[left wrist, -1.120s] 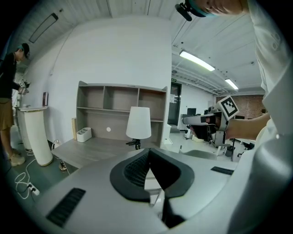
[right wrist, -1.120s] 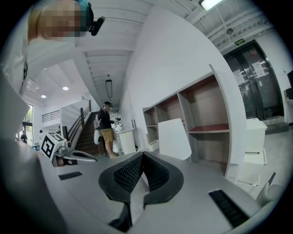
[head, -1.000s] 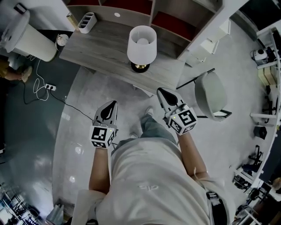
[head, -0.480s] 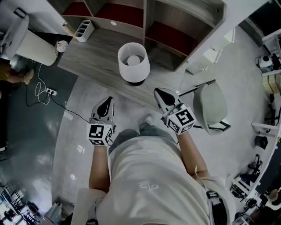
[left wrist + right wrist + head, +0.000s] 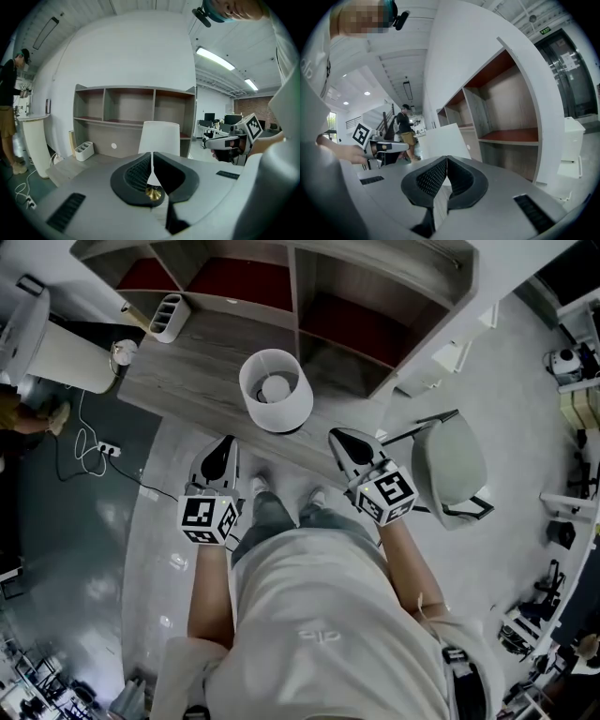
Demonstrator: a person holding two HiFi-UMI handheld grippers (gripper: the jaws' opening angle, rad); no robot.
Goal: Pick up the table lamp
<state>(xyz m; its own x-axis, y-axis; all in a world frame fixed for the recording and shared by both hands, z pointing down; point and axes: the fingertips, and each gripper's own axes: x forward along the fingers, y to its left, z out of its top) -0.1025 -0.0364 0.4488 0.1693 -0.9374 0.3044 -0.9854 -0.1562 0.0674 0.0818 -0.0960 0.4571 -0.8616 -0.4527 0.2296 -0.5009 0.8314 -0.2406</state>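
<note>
On the left gripper (image 5: 152, 155) we read the jaws as closed, pad against pad, with nothing clamped between them. On the right gripper (image 5: 446, 159) the jaws are likewise closed and hold nothing. In the left gripper view, the lamp (image 5: 159, 136) stands straight ahead beyond the jaw tips, and its brass base (image 5: 153, 192) shows through the narrow gap low between the jaws. In the right gripper view, the white shade appears ahead and to the left of the jaws, with the left gripper further left. In the head view, we place the lamp upright on the bench (image 5: 192, 367), near the front edge, ahead of both grippers and between them. Neither gripper touches it. Each gripper points toward the bench, with its tip near the front edge. A shelf unit (image 5: 375, 310) with open compartments rises at the back of the bench. A white caddy (image 5: 170, 317) sits toward the bench's left rear corner, well apart from the lamp. A grey chair (image 5: 450, 465) stands on the floor to the right of the right gripper. A power strip (image 5: 106, 448) with its cable lies on the floor to the left. Another person (image 5: 9, 93) stands at the far left of the left gripper view.
</note>
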